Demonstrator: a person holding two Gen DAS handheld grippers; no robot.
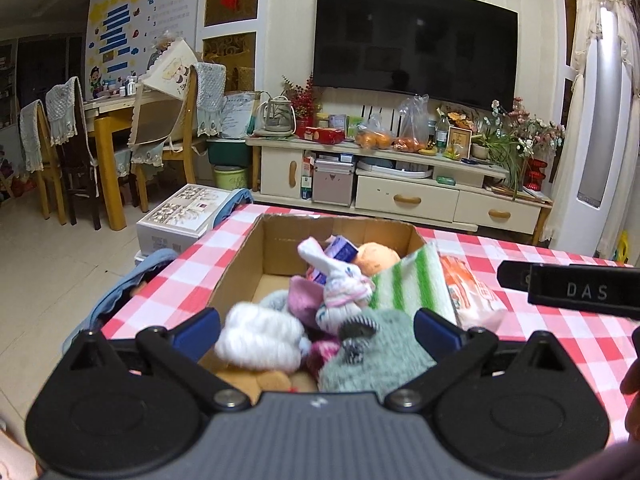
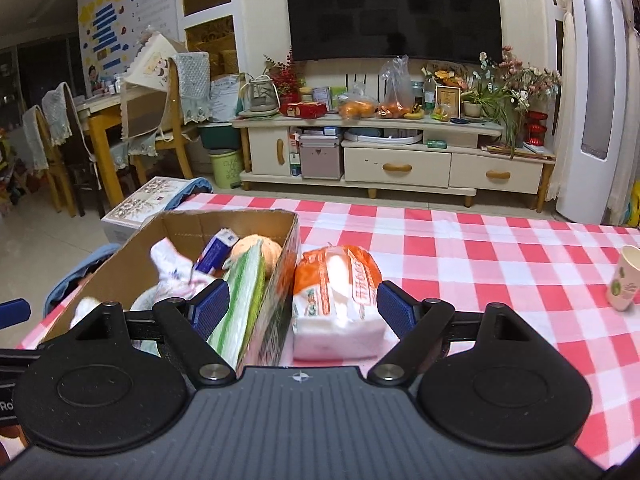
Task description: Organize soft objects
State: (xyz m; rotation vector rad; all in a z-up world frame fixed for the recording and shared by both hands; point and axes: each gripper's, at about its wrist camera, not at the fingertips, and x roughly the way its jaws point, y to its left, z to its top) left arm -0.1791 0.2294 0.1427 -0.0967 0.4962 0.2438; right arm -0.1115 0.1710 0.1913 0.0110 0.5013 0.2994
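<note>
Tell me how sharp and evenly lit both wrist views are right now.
Left wrist view: the white sock and grey sock nearest the lens are smeared, the TV stays crisp, and straight edges bow. Right wrist view: the tissue pack glares white, and the room's left side is dim.

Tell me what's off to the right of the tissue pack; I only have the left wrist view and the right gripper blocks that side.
Observer: A paper cup stands upright on the checked tablecloth, far right and apart from the tissue pack.
Operator: Is the pack touching the box?
Observer: It lies just outside the cardboard box, right beside its wall; touching, I cannot tell.
Operator: Is the right gripper holding anything?
Observer: No. The right gripper is open, with the box wall and the pack in front of it, untouched.
</note>
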